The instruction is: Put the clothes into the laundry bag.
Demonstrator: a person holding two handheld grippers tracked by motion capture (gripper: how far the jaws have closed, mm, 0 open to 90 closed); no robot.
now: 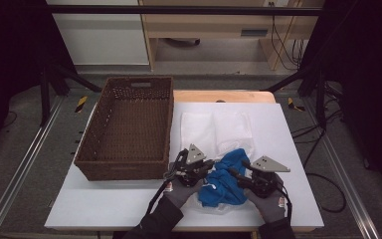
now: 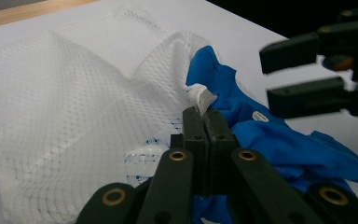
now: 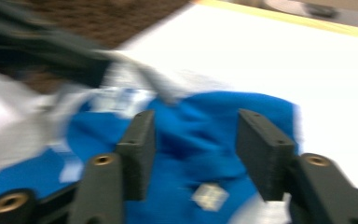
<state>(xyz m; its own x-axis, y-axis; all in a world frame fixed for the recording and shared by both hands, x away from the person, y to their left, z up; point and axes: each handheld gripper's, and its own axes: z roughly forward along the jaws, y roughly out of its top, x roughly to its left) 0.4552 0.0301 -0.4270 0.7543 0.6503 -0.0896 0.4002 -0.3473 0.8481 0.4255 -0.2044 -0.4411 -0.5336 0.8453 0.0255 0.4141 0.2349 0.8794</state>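
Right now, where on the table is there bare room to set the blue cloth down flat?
Bare white table lies right of the mesh bag, out to the edge. A strip runs in front of the wicker basket. It is crowded near the front, where the left gripper, right gripper and blue cloth meet.

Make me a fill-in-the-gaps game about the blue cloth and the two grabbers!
1. The left gripper is shut on the edge of the white ____ bag.
2. The blue cloth lies between the two ____.
3. The right gripper's jaws stand ____ over the cloth.
4. The brown ____ sits left of the bag.

Missing words: mesh; grippers; open; basket
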